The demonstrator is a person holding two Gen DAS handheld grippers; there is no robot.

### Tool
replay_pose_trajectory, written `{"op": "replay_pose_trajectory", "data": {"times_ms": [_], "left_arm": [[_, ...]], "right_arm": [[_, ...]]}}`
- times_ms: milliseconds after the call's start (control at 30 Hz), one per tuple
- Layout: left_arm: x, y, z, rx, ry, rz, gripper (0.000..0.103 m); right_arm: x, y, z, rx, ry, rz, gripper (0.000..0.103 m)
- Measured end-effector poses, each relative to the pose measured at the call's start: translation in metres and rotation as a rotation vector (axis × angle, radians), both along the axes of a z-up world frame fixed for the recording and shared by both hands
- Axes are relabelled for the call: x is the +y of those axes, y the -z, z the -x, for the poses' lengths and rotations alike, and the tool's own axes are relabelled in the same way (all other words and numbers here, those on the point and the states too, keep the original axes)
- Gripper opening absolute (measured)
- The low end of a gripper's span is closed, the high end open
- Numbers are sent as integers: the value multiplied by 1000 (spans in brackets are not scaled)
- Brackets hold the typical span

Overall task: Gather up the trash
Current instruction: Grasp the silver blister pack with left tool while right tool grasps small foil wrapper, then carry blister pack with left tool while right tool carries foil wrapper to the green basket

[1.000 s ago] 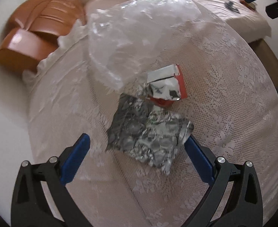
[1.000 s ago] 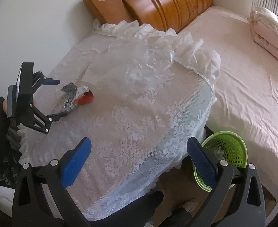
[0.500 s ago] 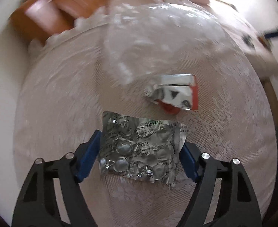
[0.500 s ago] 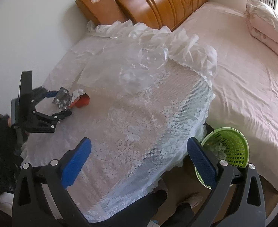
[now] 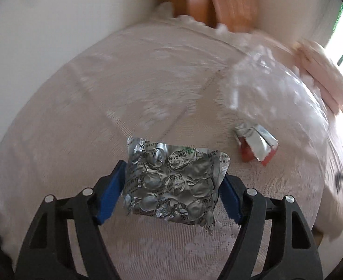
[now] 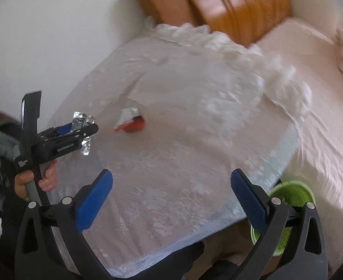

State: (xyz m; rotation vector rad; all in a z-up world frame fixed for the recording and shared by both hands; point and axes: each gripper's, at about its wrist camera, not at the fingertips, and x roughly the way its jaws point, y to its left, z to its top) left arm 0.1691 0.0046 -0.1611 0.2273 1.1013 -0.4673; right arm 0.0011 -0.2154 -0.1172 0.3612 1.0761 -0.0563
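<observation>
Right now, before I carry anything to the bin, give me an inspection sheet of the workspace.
Surface: table under a white lace cloth, beside a bed.
Job's things: foil pill sheet held between the left gripper's fingers, lifted off the cloth; red and silver wrapper lying on the cloth; clear plastic bag behind it.
Clutter: nothing seen.
Grippers: left shut on the pill sheet; right gripper open, holding nothing, above the table's near edge.
Cables: nothing seen.
Surroundings: green bin on the floor between table and bed; wooden headboard against the wall.
</observation>
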Motion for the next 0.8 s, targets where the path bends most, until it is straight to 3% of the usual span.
{"op": "replay_pose_trajectory", "data": {"times_ms": [67,200,300,400,567,667,733,800], "left_arm": [[6,-5,6,-16,-49,-8,72],[14,-19,15,-60,-157,-44,72],[27,-25,20,-61,-240,-18,72],[39,-31,30,-73,-297,3,72],[46,-33,43,-89,-334,-11,72],[48,-30,45,-72,-336,9,72],[47,-29,47,-71,-332,5,72],[46,-30,48,-75,-328,0,72]], "right_arm": [[10,1,-11,-19,-45,12,100],[25,11,-38,-31,-122,11,88],[34,24,-62,-8,-165,27,76],[41,34,-81,9,-186,42,72],[58,48,-112,38,-228,75,69],[66,60,-126,72,-237,121,60],[68,69,-131,95,-226,139,44],[69,72,-132,86,-214,131,39]]}}
